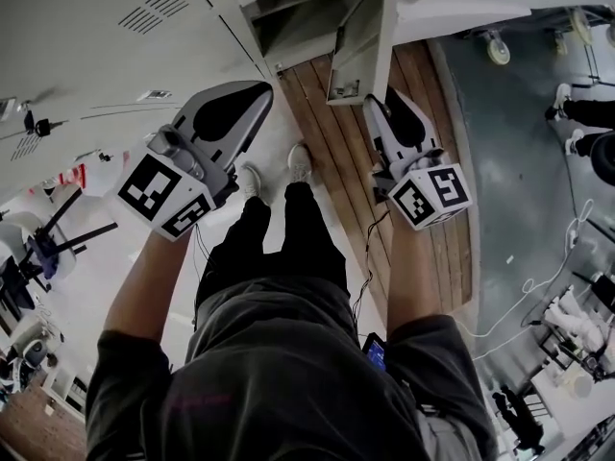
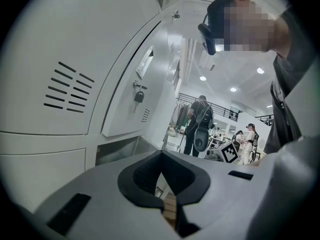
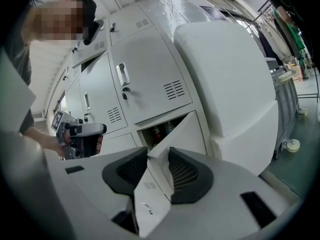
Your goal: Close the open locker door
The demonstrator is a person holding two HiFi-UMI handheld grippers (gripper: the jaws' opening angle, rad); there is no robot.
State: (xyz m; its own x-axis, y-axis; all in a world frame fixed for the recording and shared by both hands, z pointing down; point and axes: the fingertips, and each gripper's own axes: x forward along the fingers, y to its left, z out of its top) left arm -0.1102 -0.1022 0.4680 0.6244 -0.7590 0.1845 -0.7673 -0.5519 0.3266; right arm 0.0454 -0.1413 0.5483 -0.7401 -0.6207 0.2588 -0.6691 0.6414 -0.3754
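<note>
Before grey lockers [image 3: 150, 79], right claw [image 3: 152, 159] sits open astride the edge of the locker door [image 3: 187, 131]; left claw [image 2: 161, 156] closed, empty.

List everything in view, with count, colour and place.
Lockers: one bank, pale grey, ahead and to the left.
Open locker door: one, pale grey, its edge between the right gripper's jaws.
Lock: one, dark, hanging on a locker door.
Wooden floor strip: one, brown, beneath the open door.
Bystanders: two, far off in the hall.
Shoes: two, white, below the lockers.
Left gripper: white and black, shut, empty.
Right gripper: white and black, open around the door.
</note>
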